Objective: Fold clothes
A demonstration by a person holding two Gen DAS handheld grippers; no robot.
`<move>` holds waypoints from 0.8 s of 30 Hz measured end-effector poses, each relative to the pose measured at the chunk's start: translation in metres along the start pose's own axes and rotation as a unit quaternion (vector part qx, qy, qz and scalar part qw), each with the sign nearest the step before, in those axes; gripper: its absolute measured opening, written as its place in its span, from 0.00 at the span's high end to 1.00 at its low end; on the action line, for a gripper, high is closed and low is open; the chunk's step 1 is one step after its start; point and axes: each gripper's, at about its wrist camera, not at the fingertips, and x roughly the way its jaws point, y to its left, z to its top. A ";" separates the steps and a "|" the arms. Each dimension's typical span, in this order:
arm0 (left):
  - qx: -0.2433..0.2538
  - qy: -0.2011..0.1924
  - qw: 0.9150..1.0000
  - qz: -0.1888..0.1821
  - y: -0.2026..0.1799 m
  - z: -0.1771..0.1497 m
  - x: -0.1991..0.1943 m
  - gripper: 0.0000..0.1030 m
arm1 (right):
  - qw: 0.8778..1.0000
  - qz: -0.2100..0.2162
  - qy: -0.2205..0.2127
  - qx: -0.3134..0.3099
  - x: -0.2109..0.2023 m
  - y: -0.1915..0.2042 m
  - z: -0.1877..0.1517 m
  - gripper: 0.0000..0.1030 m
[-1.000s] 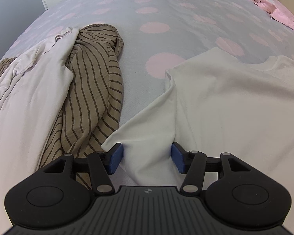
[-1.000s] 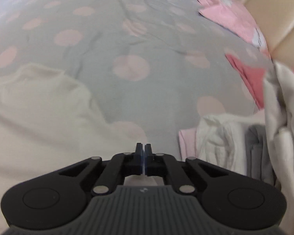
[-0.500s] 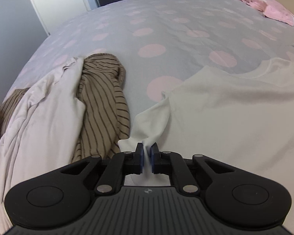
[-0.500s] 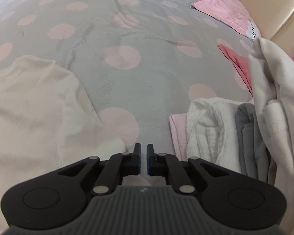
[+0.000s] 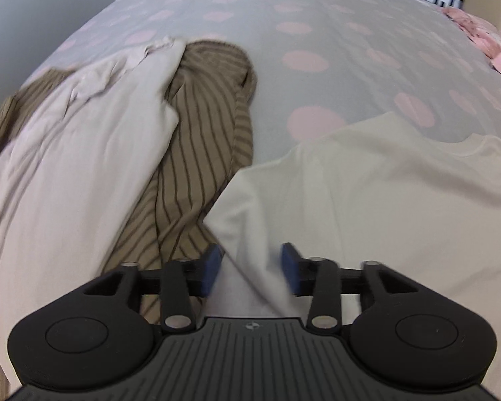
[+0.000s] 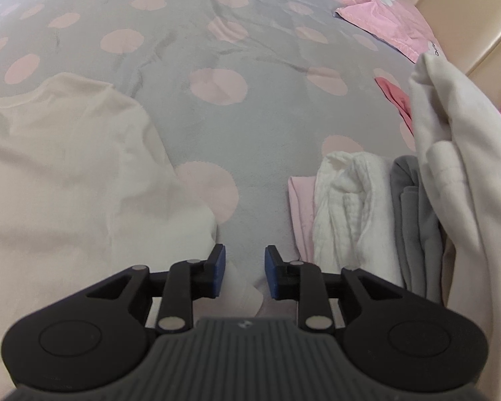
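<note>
Now, line by line:

Left tool: jaws spread wide, blue pads apart, gripping nothing; the left sleeve of the cream T-shirt lies between them, and whether the pads touch the cloth cannot be told.

Right tool: jaws apart, holding nothing; the tip of the cream T-shirt's other sleeve lies between and just below its pads.

Cream T-shirt: spread flat on the bed, front side down or up cannot be told; neckline toward the far side, sleeves pointing out toward each tool at the near edge of the bed.

Bed cover: grey with pink dots, lightly creased beyond the shirt.

Striped garment: brown with dark stripes, crumpled, just beside the shirt's left sleeve and touching it near the left tool.

Pale garment: off-white, lying over the striped one toward the left edge of the bed.

Folded stack: pink, white and grey pieces side by side, near the right tool on the right side of the bed.

Loose cream cloth: heaped against the stack at the right edge.

Pink clothes: at the far right corner of the bed.
</note>
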 end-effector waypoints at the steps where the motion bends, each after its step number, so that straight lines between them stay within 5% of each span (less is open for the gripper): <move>1: -0.012 0.013 1.000 -0.006 0.003 -0.003 0.006 0.54 | 1.000 0.003 -0.002 -0.001 -0.002 -0.001 -0.001 0.71; 7: -0.016 0.021 1.000 -0.012 -0.007 -0.011 0.018 0.52 | 1.000 0.015 -0.024 0.010 -0.021 -0.014 -0.005 0.61; 10: 0.016 0.004 1.000 -0.017 -0.022 -0.006 0.013 0.92 | 1.000 0.014 -0.022 0.008 -0.022 -0.019 -0.010 0.61; 15: 0.099 -0.039 0.993 0.059 -0.049 0.001 -0.006 0.94 | 1.000 0.011 -0.020 0.001 -0.021 -0.022 -0.014 0.61; 22: 0.075 -0.038 0.984 0.160 -0.018 0.010 -0.003 0.88 | 0.999 0.017 -0.021 -0.026 -0.025 -0.023 -0.022 0.60; 24: 0.063 -0.036 0.985 0.156 -0.006 0.010 -0.008 0.87 | 0.999 0.022 -0.023 -0.032 -0.028 -0.023 -0.026 0.60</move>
